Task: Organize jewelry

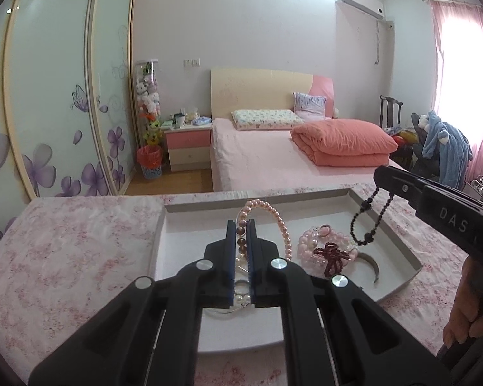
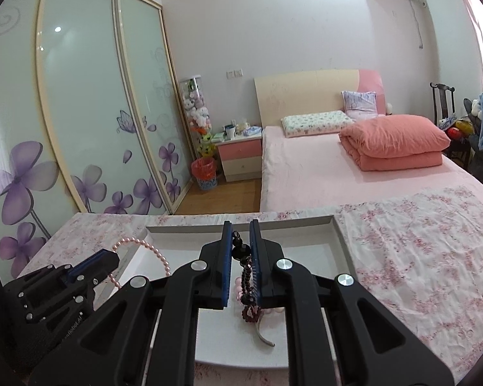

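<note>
Two claws clenched: left claw (image 1: 241,225) on pink pearl bracelet (image 1: 278,222), right claw (image 2: 240,226) on black bead strand (image 2: 241,251); tray (image 1: 399,244) beneath holds pink beads (image 1: 312,241).

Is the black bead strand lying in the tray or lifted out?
Lifted. The black bead strand hangs from the shut right gripper, its loop dangling above the tray floor, apart from the pieces lying there.

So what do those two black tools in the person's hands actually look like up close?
Both are matte black plastic. The left gripper and right gripper each have two flat parallel fingers lined with ribbed blue pads, driven by angular linkage arms joined with round silver pivot pins. White letters "DAS" are printed on the right one's side. No cables or sleeves show.
</note>
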A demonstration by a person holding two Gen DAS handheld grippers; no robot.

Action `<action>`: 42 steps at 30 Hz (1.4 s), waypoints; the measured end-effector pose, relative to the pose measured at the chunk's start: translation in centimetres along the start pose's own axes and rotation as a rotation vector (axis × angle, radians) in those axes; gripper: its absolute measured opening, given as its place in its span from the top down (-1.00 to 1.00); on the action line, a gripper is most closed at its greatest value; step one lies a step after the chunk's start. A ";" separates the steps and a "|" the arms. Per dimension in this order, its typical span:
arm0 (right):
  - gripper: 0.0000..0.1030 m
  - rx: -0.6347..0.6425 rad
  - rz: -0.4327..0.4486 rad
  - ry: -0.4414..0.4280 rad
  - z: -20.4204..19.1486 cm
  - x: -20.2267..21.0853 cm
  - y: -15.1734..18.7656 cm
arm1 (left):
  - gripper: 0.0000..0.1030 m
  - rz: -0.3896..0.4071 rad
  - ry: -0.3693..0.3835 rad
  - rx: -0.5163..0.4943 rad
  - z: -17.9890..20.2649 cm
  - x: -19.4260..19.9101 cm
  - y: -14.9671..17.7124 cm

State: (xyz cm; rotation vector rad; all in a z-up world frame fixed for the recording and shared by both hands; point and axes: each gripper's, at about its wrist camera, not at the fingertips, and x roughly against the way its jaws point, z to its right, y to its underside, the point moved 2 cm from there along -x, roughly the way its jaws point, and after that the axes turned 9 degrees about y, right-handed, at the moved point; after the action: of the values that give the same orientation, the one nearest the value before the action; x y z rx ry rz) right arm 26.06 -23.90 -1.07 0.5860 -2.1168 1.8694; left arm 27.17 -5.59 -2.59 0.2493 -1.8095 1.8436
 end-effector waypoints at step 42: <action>-0.82 -0.026 0.038 0.052 0.6 8.1 3.2 | -0.60 0.035 -0.096 0.114 -3.6 9.4 3.6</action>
State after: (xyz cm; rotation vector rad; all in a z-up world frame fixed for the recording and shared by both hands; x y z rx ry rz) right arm 17.45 -25.20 -0.36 0.4899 -2.1298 1.8535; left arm 18.33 0.38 -1.42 0.3563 -1.7845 1.9927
